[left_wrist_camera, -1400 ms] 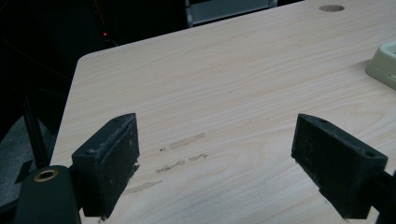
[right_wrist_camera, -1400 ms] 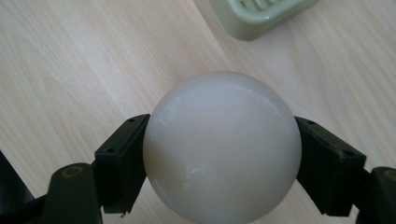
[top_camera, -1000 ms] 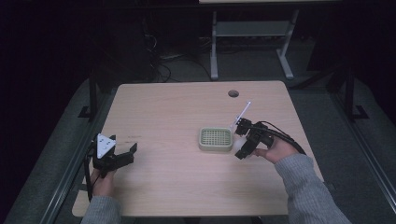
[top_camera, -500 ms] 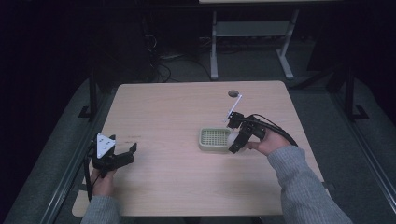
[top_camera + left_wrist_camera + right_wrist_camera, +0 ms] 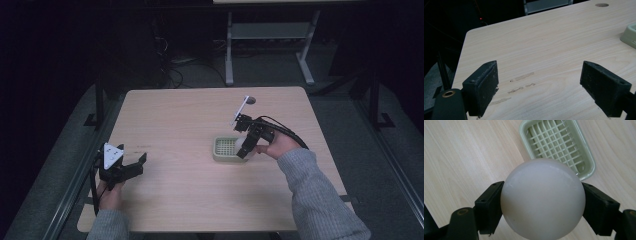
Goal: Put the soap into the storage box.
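Observation:
A white ball [image 5: 542, 197] is clamped between the two black jaws of my right gripper [image 5: 542, 207]. Just beyond it on the table lies a pale green slotted tray [image 5: 586, 157]. From above, the right gripper [image 5: 245, 147] hovers at the right end of the green tray [image 5: 222, 148], with the ball [image 5: 241, 143] barely showing between its jaws. My left gripper [image 5: 135, 167] rests near the table's front left corner, jaws spread wide with nothing between them; in the left gripper view they frame bare wood [image 5: 539, 92].
The wooden table [image 5: 190, 200] has a round cable hole [image 5: 250, 100] near its back edge. Faint smudges [image 5: 521, 83] mark the wood ahead of the left gripper. A metal stand [image 5: 265, 45] and cables lie on the dark floor behind.
My right gripper has moved left with the ball, from the tray's right side to over its right end. The left gripper has stayed put.

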Motion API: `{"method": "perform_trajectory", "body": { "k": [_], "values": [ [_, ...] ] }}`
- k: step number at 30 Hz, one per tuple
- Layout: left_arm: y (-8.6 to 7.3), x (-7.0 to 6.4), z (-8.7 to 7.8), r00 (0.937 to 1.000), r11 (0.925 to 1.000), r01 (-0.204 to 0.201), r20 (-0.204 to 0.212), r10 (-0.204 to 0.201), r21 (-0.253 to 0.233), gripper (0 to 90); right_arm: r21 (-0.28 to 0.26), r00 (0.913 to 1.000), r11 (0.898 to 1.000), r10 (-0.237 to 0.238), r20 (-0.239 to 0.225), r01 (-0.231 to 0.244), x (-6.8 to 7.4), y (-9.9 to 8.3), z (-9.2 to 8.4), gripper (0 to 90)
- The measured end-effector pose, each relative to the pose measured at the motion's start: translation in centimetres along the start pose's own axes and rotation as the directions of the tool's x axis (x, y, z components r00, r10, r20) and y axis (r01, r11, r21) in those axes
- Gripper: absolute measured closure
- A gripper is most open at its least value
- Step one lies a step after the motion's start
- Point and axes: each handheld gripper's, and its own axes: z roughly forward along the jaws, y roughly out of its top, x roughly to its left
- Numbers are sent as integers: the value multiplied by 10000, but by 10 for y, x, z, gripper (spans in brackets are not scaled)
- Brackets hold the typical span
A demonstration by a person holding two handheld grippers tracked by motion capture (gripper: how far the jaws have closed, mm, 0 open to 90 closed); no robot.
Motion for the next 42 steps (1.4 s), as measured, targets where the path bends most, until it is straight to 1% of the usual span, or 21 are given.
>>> {"method": "perform_trajectory", "body": {
  "k": [2, 7, 9, 11, 13, 14, 17, 20, 23, 25, 26, 31, 34, 38, 42],
  "values": [
    [0, 0, 0, 10000, 10000, -15, -19, 15, 8, 148, -53, 10000, 10000, -4, -85, 4, -1, 3, 0, 239],
    [0, 0, 1, 10000, 10000, -47, -23, 47, 42, 148, 75, 10000, 10000, -5, -6, 5, -2, 7, 2, 239],
    [0, 0, 0, 10000, 10000, -7, 10, 7, 10, 148, 82, 10000, 10000, -22, -84, 23, -3, 9, 2, 239],
    [0, 0, 0, 9999, 10000, -69, -84, 69, -31, 148, 119, 10000, 9999, -77, -25, 77, -4, 11, 2, 239],
    [0, 1, -1, 9999, 9999, -122, -91, 122, 5, 148, 162, 10000, 9998, -67, -17, 67, -5, 12, 3, 239],
    [0, 2, 0, 9999, 10000, -23, -99, 23, 1, 148, 174, 10000, 9998, -96, -11, 96, -7, 15, 4, 239],
    [0, 2, 0, 10000, 10000, -12, -93, 12, -5, 148, 224, 10000, 9997, -37, -34, 38, -8, 17, 4, 239],
    [0, 2, 0, 9999, 10000, -10, -126, 10, -12, 148, 129, 9999, 9999, 8, -119, -7, -10, 20, 4, 239],
    [0, 2, 0, 9999, 10000, -15, -153, 15, -26, 148, 210, 10000, 9998, 11, -34, -11, -11, 23, 5, 239],
    [1, 2, 0, 9999, 10000, 27, -125, -28, -10, 148, 258, 9999, 9997, 34, -101, -32, -13, 25, 5, 239],
    [1, 2, 0, 9999, 10000, 14, -135, -14, 16, 148, 278, 10000, 9996, 3, -24, -3, -15, 28, 5, 239],
    [1, 2, 0, 9999, 10000, 23, -169, -23, 14, 148, 200, 10000, 9998, 61, -10, -61, -17, 32, 4, 239],
    [1, 2, 1, 9999, 10000, 60, -151, -60, -6, 149, 319, 9999, 9994, 105, 20, -105, -17, 35, 9, 239],
    [1, 1, 1, 9999, 10000, -8, -129, 9, 74, 148, 339, 9999, 9994, 117, 51, -119, -20, 37, 12, 239],
    [2, 1, 1, 9999, 10000, -40, -155, 40, 4, 148, 367, 9998, 9991, 208, 57, -210, -23, 39, 16, 239]
  ]
}}
